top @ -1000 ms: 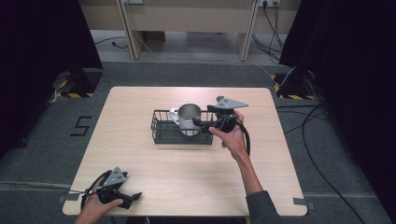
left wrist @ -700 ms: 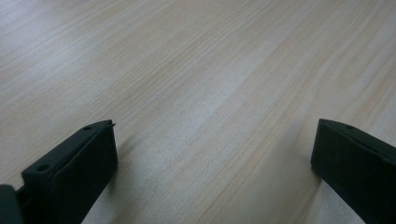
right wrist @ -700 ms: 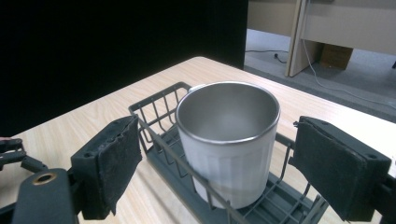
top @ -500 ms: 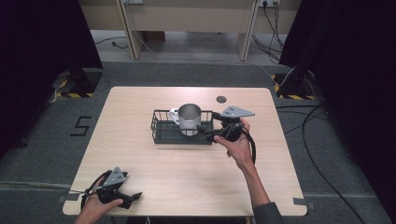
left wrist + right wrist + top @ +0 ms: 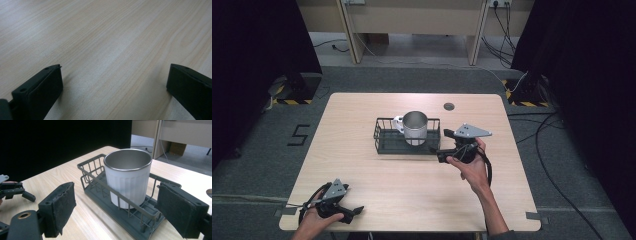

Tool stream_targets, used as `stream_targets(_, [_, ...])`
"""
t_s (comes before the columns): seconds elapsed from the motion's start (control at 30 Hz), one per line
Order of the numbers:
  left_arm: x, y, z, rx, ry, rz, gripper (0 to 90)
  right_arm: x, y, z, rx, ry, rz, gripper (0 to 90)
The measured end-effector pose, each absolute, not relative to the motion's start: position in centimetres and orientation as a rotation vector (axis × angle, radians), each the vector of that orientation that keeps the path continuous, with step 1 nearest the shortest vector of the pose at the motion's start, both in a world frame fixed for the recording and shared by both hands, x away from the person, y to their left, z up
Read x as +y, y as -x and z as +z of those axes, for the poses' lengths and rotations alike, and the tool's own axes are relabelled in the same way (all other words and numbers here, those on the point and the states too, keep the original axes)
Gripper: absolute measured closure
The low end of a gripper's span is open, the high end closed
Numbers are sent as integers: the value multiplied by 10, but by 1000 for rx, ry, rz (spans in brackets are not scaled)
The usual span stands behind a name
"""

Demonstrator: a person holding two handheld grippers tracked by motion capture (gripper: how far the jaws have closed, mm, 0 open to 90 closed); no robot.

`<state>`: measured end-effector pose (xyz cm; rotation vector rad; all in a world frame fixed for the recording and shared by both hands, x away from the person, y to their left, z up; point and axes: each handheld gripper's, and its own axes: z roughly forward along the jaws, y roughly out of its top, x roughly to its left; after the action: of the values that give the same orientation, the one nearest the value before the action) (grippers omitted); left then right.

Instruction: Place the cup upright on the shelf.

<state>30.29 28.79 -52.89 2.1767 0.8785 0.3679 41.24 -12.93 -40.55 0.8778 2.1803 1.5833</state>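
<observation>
A steel-lined white mug (image 5: 414, 127) stands upright in the right half of a black wire basket (image 5: 384, 136) at the table's middle. Its handle points left in the high view. My right gripper (image 5: 438, 154) is just off the basket's right end, open and empty, and its jaws point at the mug. In the right gripper view the mug (image 5: 127, 177) and basket (image 5: 97, 192) sit a little beyond the gripper (image 5: 117, 202), whose padded jaws stand wide apart. My left gripper (image 5: 357, 211) rests open at the near left corner; in the left gripper view the gripper (image 5: 115, 75) has bare wood between its jaws.
The wooden table (image 5: 362, 165) has a small dark round grommet (image 5: 449, 106) at the back right. My left gripper (image 5: 15, 190) also appears far off in the right gripper view. Dark curtains flank the table, and cables lie on the floor to the right.
My right gripper has drawn back from the mug, toward the near right side of the basket. The mug stays in the basket. The left gripper has not moved.
</observation>
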Motion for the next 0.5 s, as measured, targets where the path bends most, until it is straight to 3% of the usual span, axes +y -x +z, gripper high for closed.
stream_targets(0.5, [288, -303, -529, 878, -2177, 368, 0, -131, -394, -410, 2192, -868, 1562, 159])
